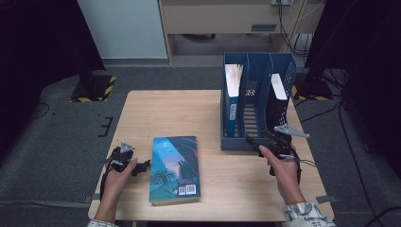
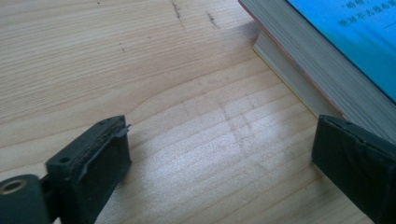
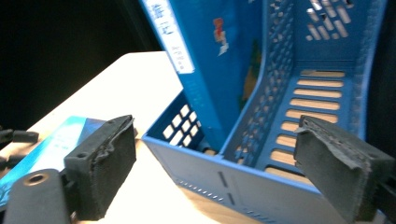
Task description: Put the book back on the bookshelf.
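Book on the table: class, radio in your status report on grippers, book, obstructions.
Left gripper open beside book, not touching. Right gripper open, empty, at blue file rack. Book flat on table, nothing on it.

A blue-covered book [image 1: 174, 169] lies flat near the counter's [image 1: 156, 111] front edge, left of centre. The left tool [image 1: 124, 158] rests just beside the book's left side. A blue three-slot file rack [image 1: 257, 101] stands toward the counter's far right corner, holding a blue book [image 1: 232, 101] in its left slot. The right tool [image 1: 274, 142] hovers at the rack's front end.
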